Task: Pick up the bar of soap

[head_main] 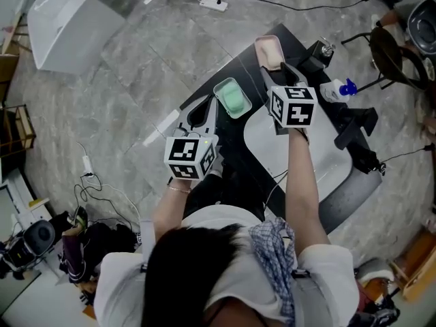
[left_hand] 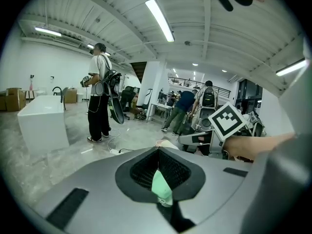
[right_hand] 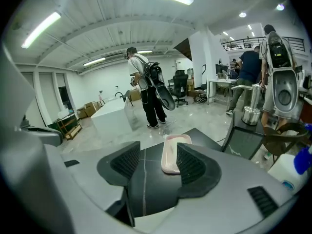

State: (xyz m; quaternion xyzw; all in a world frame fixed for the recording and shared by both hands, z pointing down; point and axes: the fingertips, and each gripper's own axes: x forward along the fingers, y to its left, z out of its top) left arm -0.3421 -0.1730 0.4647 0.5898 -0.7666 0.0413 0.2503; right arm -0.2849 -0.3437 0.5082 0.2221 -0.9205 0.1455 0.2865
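A pale pink soap bar (head_main: 270,54) lies in a pink dish (right_hand: 171,156) at the far end of the black counter (head_main: 291,38). My right gripper (head_main: 279,72) stands open just short of it. In the right gripper view (right_hand: 158,152) the dish lies beyond the pads, close beside the right one, and nothing is pressed between them. A green dish (head_main: 232,98) holding green soap sits nearer. My left gripper (head_main: 201,109) hovers to its left with its jaws together. A sliver of the green dish (left_hand: 161,188) shows through the slit between those jaws. I cannot tell whether they touch it.
A white basin (head_main: 300,152) is set into the counter under my right forearm. A black faucet (head_main: 354,125) and a blue-capped bottle (head_main: 337,90) stand to its right. A white bathtub (head_main: 65,19) and cables lie on the floor at left. People stand further off.
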